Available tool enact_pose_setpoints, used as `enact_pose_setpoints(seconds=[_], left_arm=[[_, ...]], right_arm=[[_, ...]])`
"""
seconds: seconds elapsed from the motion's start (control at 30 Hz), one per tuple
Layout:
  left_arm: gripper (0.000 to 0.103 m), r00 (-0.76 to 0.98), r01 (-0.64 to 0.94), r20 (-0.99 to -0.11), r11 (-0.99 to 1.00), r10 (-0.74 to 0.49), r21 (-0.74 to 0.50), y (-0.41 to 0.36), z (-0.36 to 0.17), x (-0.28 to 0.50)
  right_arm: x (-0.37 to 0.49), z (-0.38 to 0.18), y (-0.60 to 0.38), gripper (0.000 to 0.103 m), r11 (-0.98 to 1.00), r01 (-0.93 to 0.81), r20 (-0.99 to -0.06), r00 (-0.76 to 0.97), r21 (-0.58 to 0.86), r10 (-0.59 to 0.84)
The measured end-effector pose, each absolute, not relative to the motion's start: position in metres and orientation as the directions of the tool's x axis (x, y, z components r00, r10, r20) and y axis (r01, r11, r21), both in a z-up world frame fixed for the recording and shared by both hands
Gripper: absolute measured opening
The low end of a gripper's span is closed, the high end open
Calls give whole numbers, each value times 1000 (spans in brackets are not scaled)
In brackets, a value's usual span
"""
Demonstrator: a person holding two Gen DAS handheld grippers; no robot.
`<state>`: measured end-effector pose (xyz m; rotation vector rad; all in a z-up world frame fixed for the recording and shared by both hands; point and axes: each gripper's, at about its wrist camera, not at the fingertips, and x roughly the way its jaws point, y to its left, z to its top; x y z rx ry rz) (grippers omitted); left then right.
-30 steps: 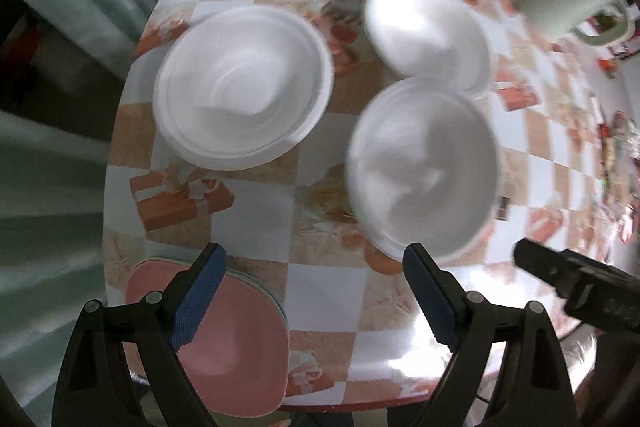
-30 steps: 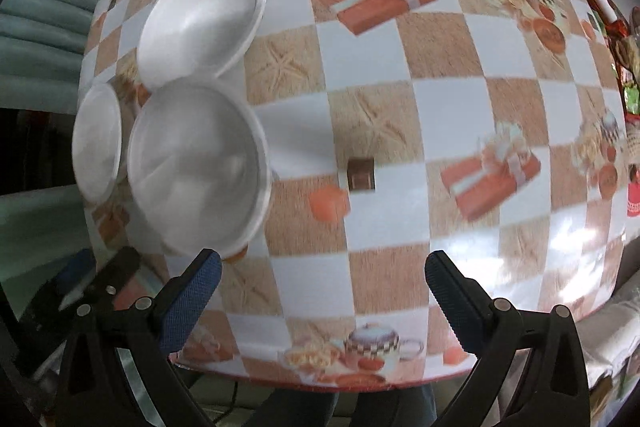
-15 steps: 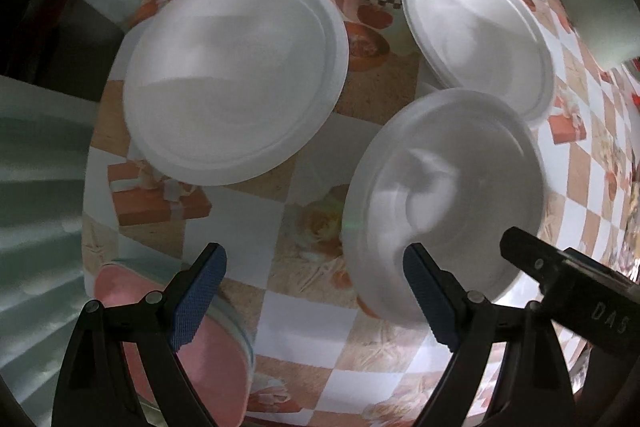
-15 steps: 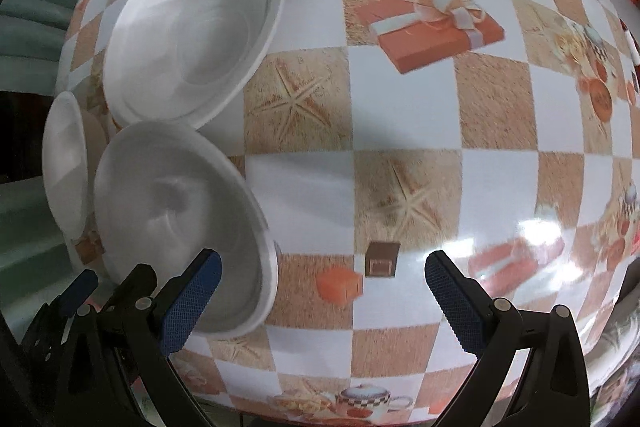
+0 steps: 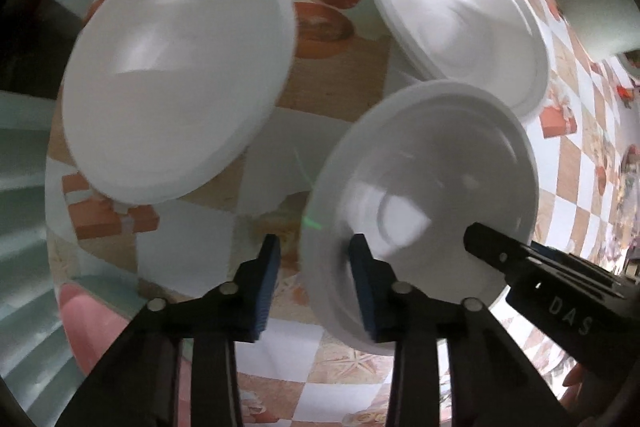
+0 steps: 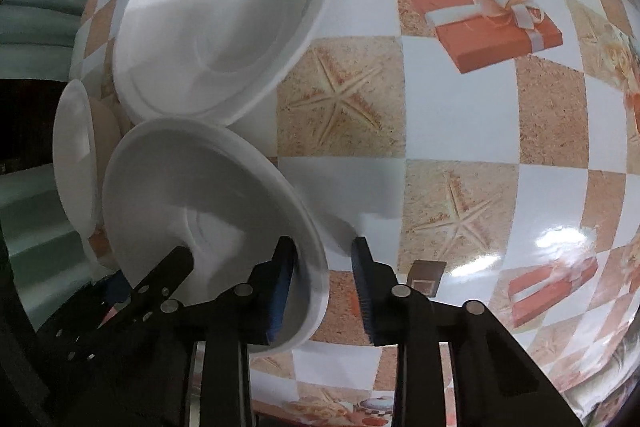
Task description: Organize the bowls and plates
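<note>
Three white foam dishes lie on the checked tablecloth. The nearest one (image 5: 424, 187) sits between both grippers; it also shows in the right wrist view (image 6: 192, 203). My left gripper (image 5: 314, 283) straddles its left rim, one finger inside, one outside, with a gap still showing. My right gripper (image 6: 322, 279) straddles its right rim the same way. A second dish (image 5: 176, 67) lies to the left and a third (image 5: 456, 11) behind; the right wrist view shows them as a large dish (image 6: 216, 27) and a sliver (image 6: 74, 163).
A pink plate (image 5: 80, 323) sits at the near left table edge. A pale green container (image 5: 592, 7) stands at the far right. Small brown and orange pieces (image 6: 426, 275) lie beside my right gripper. Open tablecloth (image 6: 460, 115) stretches to the right.
Both grippers have moved down and in onto the nearest dish and their jaws have narrowed from wide open to straddle its opposite rims.
</note>
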<state>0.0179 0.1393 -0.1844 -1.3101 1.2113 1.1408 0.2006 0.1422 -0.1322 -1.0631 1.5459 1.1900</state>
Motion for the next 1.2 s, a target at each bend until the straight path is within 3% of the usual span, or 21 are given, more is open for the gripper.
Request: enact_pose_setpoints(seconds=[0.1,0.43,0.77,1.2], left_arm=[[29,56,-998,-996,26,-72,-58,139,-185,27],[29,26,-977,-997,209,-67,-40,109,-179,81],[29,25,-911,-993,405,-120,-72,28,-181,138],[29,32,-847,-987,520,-156,-109,-38,-184,179]], right_arm=[[200,-132,137,23,160,-959,-962,-253,235,-105],[196,-139,91,22,159,-964,-963,-235,213,-132],[217,-148,7,22,243,-955,-960,-217,170,-178],[217,-155,-56,23,324,-933,-955,-227,158,-190]])
